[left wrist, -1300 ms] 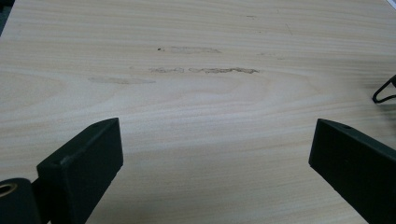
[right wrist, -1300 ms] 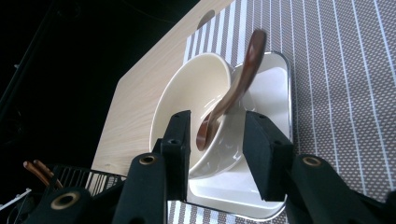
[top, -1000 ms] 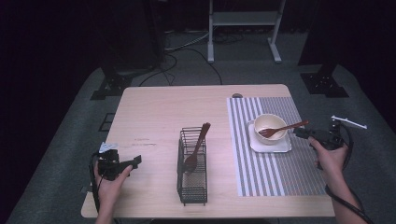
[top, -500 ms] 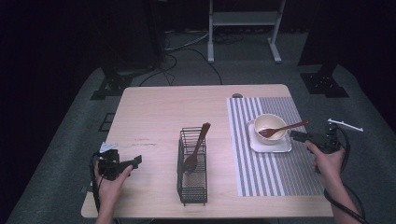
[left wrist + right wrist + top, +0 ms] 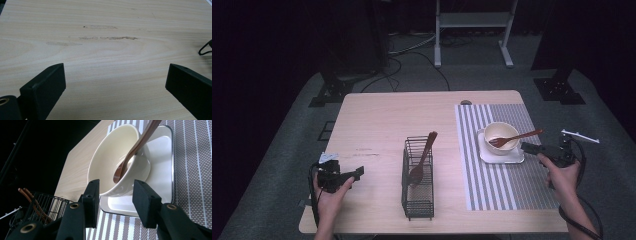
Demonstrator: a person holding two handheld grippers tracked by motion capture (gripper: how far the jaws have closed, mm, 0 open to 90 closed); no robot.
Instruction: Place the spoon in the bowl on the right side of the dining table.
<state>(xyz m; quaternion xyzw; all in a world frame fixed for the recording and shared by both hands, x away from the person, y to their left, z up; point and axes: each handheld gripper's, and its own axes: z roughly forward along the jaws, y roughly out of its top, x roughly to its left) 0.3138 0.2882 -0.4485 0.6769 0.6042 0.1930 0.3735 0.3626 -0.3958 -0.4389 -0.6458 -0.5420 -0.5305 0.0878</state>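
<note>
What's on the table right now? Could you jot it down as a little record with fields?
Bowl: cream bowl on a white square plate, on the striped mat
Fork: wooden fork resting in the bowl
Rack: black wire rack holding a wooden spoon
Right gripper: just been opening, nothing between the jaws, beside the bowl
Left gripper: open over bare table

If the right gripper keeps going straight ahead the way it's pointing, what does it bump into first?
Probably the cream bowl on its white plate: the right gripper points at the bowl's side, open jaws on either side of it. How close is hard to judge.
</note>
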